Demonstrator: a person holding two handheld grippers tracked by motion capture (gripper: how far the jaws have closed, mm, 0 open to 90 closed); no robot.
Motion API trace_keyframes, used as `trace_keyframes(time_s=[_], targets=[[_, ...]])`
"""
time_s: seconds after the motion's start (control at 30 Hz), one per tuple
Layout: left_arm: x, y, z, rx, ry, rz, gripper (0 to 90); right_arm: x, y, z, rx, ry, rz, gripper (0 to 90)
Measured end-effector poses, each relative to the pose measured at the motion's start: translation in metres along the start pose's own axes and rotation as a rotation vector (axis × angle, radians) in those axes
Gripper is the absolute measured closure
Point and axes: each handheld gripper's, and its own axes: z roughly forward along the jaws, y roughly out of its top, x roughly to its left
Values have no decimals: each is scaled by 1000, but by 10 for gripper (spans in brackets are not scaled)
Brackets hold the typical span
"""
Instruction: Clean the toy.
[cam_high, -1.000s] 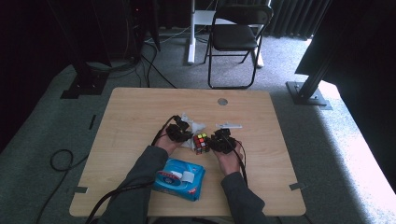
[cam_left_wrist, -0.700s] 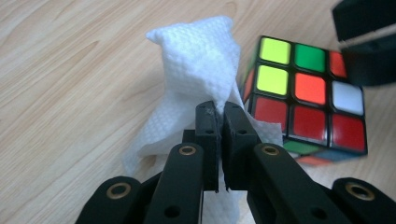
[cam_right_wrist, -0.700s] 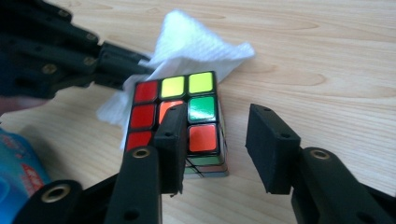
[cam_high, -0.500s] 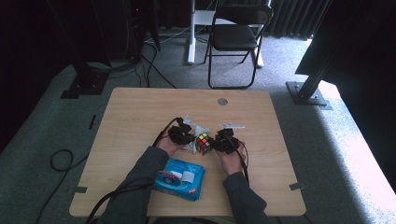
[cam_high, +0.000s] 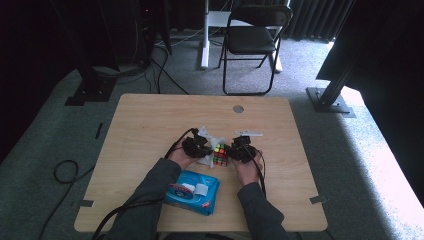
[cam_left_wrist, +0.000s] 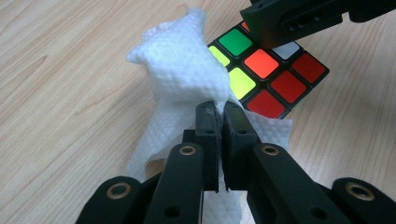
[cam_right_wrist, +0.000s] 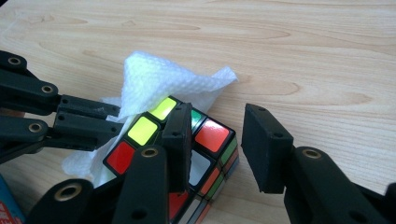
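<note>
Change since earlier frames: very little; both hands sit in nearly the same spot at the middle of the counter (cam_high: 150, 125), and the right gripper's jaws have just been closing a touch, with the cube partly between them.
Task thing: the puzzle cube (cam_high: 220, 154) rests on the counter between the two hands, with the white paper towel (cam_left_wrist: 182, 79) draped against its left side.
Key relation: the cube lies just to the right of the left gripper (cam_left_wrist: 220, 108), so wiping would mean sweeping the towel rightward over the coloured top face; the cube has no long axis. The right gripper (cam_right_wrist: 212, 140) is the nearer one, touching the cube.
Left gripper: jaws pressed together, pinching a fold of the paper towel.
Right gripper: jaws partly spread; one jaw lies on the cube's top face, the other stands clear of its side, so this looks like bracing rather than a firm clamp.
Nearby: a blue wipes packet (cam_high: 192, 191) sits near the counter's front edge, apart from the cube.
</note>
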Motion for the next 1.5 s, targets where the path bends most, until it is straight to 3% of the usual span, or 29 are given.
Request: trace_keyframes(time_s=[0.1,0.47,0.87,1.13,1.4,1.5], targets=[[1,0,0,-2,10,-6,862,0,1,-2,7,5,-6,575],[2,0,-2,-15,29,-22,862,-2,-10,-10,13,45,41,557],[4,2,-5,-75,-5,-53,862,2,-9,-7,22,59,35,657],[8,3,-1,-57,-45,-66,856,4,-10,-7,11,46,31,670],[12,5,4,-28,-19,-85,861,4,-10,-7,11,45,29,671],[9,5,12,41,11,-63,862,4,-10,-7,11,45,28,671]])
